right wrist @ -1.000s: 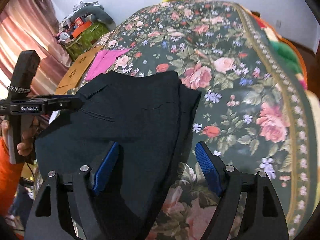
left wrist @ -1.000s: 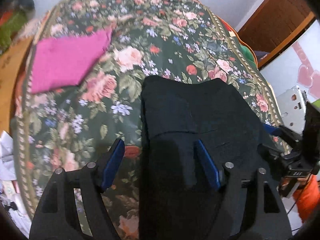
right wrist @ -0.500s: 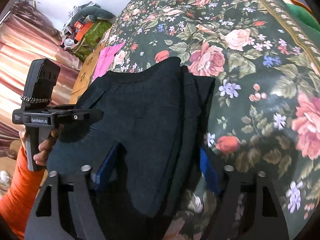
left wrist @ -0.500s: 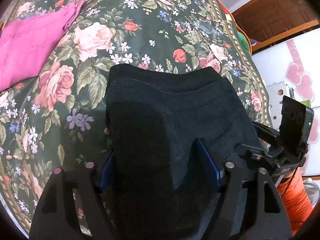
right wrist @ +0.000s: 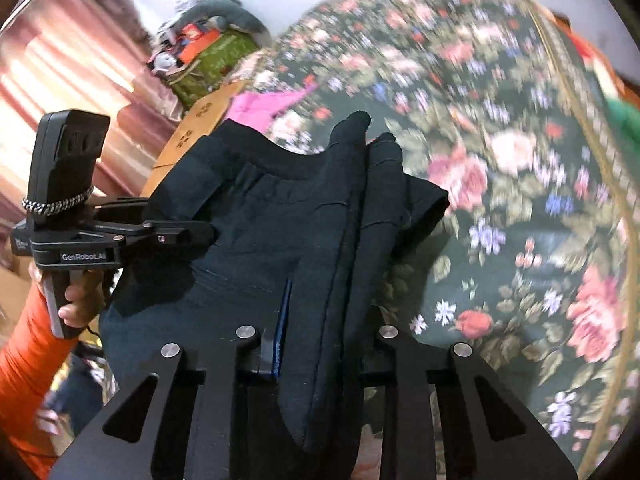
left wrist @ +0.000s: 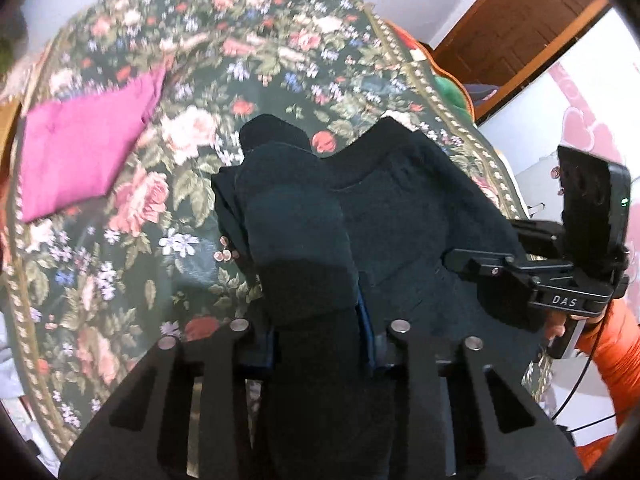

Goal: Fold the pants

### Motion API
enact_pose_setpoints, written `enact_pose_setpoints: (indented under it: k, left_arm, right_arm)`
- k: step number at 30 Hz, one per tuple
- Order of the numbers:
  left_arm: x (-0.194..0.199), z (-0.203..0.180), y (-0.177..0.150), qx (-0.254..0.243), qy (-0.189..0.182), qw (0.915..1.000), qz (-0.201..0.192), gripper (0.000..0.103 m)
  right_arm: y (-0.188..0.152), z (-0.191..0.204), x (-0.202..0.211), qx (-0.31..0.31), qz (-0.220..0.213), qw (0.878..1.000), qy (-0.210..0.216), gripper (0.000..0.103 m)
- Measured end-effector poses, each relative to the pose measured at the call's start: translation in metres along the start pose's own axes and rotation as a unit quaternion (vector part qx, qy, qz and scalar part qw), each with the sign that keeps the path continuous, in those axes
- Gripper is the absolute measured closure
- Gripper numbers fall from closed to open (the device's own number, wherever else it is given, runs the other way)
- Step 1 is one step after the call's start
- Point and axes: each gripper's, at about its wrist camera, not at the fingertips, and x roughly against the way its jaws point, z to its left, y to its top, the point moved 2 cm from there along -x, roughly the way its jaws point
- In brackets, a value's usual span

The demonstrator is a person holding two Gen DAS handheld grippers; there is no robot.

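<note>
Currently gripped at both ends, black pants (left wrist: 404, 216) raised over floral bedspread (left wrist: 132, 272).

Left gripper (left wrist: 318, 344) clamped on bunched fabric at one side; right gripper (right wrist: 324, 344) pinched on folded layers at the other. Sagging between the two. Magenta cloth (left wrist: 80, 160) flat on bedspread, well apart.

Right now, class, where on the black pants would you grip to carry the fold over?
Grip the black pants at the near edge's two corners, coming from the near side; the left gripper and right gripper already pinch there, bunching the cloth.
</note>
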Motion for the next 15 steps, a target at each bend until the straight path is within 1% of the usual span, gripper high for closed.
enact_pose_setpoints:
  k: [2,5,6,8,9,12,15]
  left_arm:
    - [0.012,-0.003,-0.002,-0.004,0.009,0.9998,-0.016,0.075]
    - [0.041,-0.008,0.000,-0.008,0.020,0.9981,-0.058,0.076]
    - [0.056,-0.009,0.000,-0.010,0.028,0.9965,-0.078,0.076]
    - [0.075,-0.008,0.001,-0.011,0.039,0.9937,-0.104,0.076]
    - [0.090,-0.006,0.002,-0.010,0.049,0.9912,-0.123,0.076]
    - [0.115,0.000,0.011,0.002,0.068,0.9857,-0.154,0.076]
    - [0.146,0.015,0.024,0.014,0.094,0.9768,-0.192,0.076]
  right_arm:
    - [0.005,0.015,0.011,0.032,-0.020,0.999,-0.014,0.081]
    - [0.016,0.032,0.023,0.065,-0.050,0.996,-0.026,0.081]
    - [0.020,0.038,0.027,0.074,-0.060,0.995,-0.028,0.081]
    - [0.031,0.050,0.033,0.090,-0.080,0.992,-0.032,0.082]
    - [0.038,0.057,0.035,0.099,-0.090,0.990,-0.034,0.082]
    - [0.061,0.076,0.039,0.120,-0.115,0.986,-0.032,0.082]
    - [0.087,0.092,0.039,0.136,-0.140,0.980,-0.027,0.082]
